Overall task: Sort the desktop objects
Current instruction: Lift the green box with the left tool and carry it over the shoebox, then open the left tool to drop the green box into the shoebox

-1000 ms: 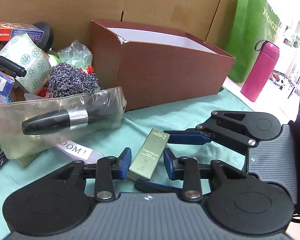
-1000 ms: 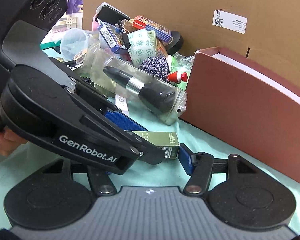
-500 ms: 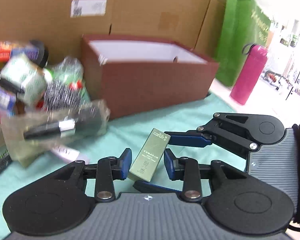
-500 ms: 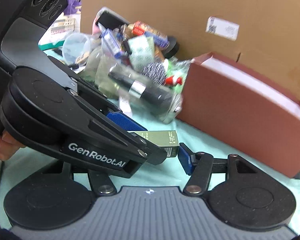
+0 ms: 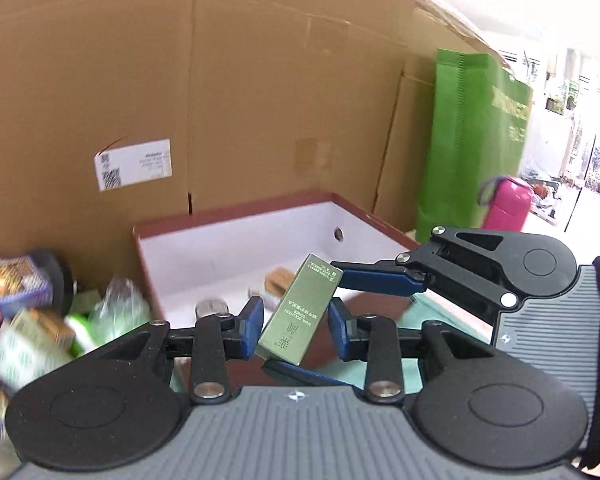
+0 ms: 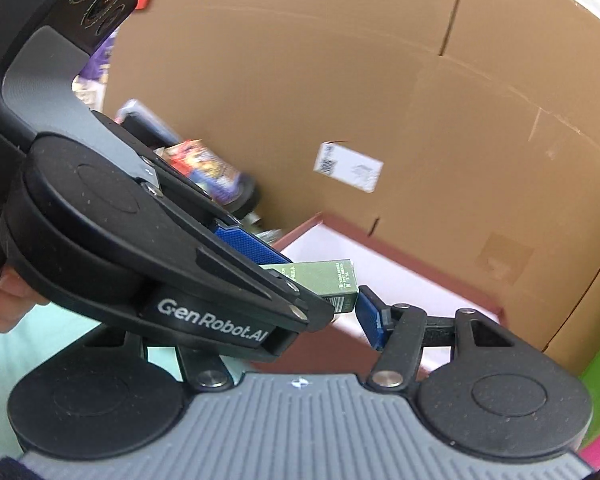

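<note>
Both grippers and the green carton (image 5: pixel 300 312) came up off the tabletop since a second ago; the carton had been low over the teal cloth in front of the brown box, and now sat level with the box's rim, at its open top.

Left gripper (image 5: pixel 296 326): jaws clamped on the carton's long sides, blue pads pressed against it. Right gripper (image 6: pixel 340 300): jaws closed in on the carton's ends from the right in the left wrist view. One blue finger (image 5: pixel 376 278) touched the top end, the other ran under the bottom end. In the right wrist view only one pad (image 6: pixel 370 322) showed, just beside the barcode end; the left gripper's body hid the other.

Carton was tilted, top end leaning away and right, printed face toward the left wrist camera.

Brown box (image 5: pixel 236 216) had a white interior with a few small items lying inside, too blurred to name. Left of the box: a motion-blurred clutter pile (image 5: pixel 32 320). Behind the box: a cardboard wall (image 5: pixel 280 100) with a white label (image 5: pixel 134 164). Right of the box: a green bag (image 5: pixel 476 140), then a pink bottle (image 5: pixel 508 208). A hand (image 6: pixel 0 300) gripped the left gripper's handle at the left edge of the right wrist view.
</note>
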`<state>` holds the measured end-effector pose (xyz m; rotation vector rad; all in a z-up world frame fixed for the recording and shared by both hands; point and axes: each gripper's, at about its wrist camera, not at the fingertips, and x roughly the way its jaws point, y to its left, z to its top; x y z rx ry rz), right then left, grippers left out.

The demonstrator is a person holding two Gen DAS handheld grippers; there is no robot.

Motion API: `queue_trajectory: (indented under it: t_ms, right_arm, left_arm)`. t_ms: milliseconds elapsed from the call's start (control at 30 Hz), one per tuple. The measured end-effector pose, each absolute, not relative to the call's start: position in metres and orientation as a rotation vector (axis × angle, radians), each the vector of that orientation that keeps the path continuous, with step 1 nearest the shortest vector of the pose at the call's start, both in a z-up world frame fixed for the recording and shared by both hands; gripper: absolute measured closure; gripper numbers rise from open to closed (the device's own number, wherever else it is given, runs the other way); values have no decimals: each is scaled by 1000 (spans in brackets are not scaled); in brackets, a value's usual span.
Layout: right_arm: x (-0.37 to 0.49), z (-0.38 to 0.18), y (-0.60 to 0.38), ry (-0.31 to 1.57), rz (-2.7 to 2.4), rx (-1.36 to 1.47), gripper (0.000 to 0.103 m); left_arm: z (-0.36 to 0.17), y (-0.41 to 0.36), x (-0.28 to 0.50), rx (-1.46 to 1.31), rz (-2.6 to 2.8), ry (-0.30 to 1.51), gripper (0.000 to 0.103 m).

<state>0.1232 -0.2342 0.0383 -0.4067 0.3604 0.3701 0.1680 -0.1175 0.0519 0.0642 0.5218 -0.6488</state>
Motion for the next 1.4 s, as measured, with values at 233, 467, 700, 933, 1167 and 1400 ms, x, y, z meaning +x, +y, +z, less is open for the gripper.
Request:
queue_trajectory:
  t_ms: [233,467,700,933,1167,1400]
  right_arm:
    - [193,38,-260,465,393,-384,43]
    - [244,23,-274,585,420,-394,42]
    - [281,8,-271,669,458,-456,42]
    - [297,0,-264,726,490,-500,42]
    - [285,4,-262,696,445,-518,20]
    - [261,18,-264,626,353,-522,17]
  left_arm:
    - [45,-144,233,37,-648,636,66]
    - [23,-160,283,-3,-647,748,66]
    - [7,-169,314,-21,-622,813,68]
    - [0,-168,329,-45,-603,854,69]
    - [-2,-161,332,-107,-612,891,40]
    - [9,-156,317,-133,-604,828,23]
